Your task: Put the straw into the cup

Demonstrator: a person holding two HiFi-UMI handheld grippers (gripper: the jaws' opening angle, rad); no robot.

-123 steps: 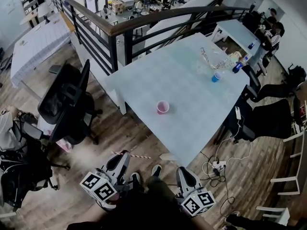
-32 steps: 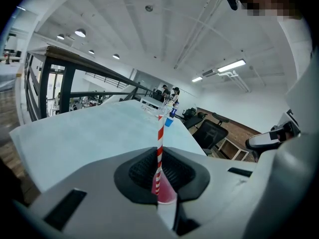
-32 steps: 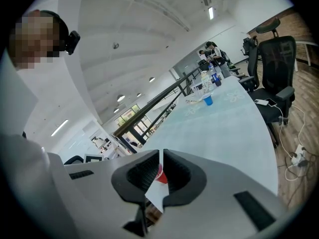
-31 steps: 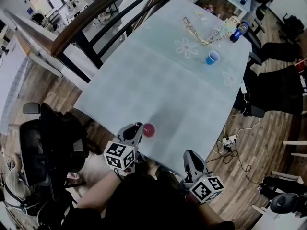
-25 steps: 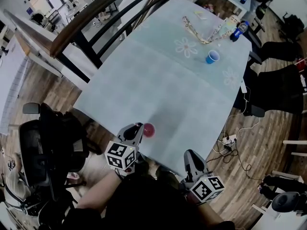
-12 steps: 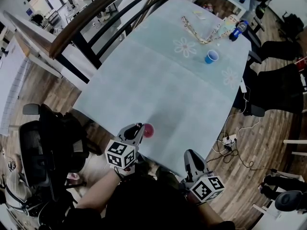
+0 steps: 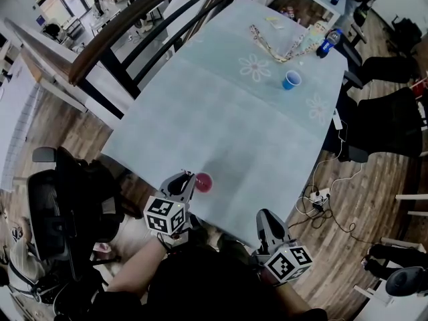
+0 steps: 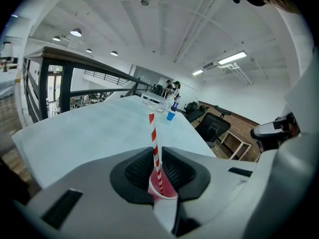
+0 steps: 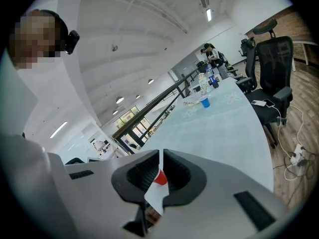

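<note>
A red cup (image 7: 204, 182) stood near the front edge of the pale table (image 7: 221, 112), with the left hand-held gripper (image 7: 185, 181) right beside it on its left. In the left gripper view, that hand-held gripper (image 8: 157, 151) had its jaws pinched onto a red-and-white striped straw (image 8: 154, 138). The straw was held nearly upright, its lower end reaching down inside the mouth of the cup (image 8: 167, 189); nothing else showed in the cup. The right hand-held gripper (image 7: 265, 218) hung off the table's near corner, well apart from the cup. Its jaws (image 9: 160, 156) were drawn together to a thin slit with nothing between them, and the red cup (image 9: 160, 178) only showed through the slit farther off. At the far end of the table stood a small blue cup (image 7: 290, 80) with its mouth up, its contents too small to make out. A blue-capped bottle (image 7: 328, 43) stood near the far corner beyond it.
</note>
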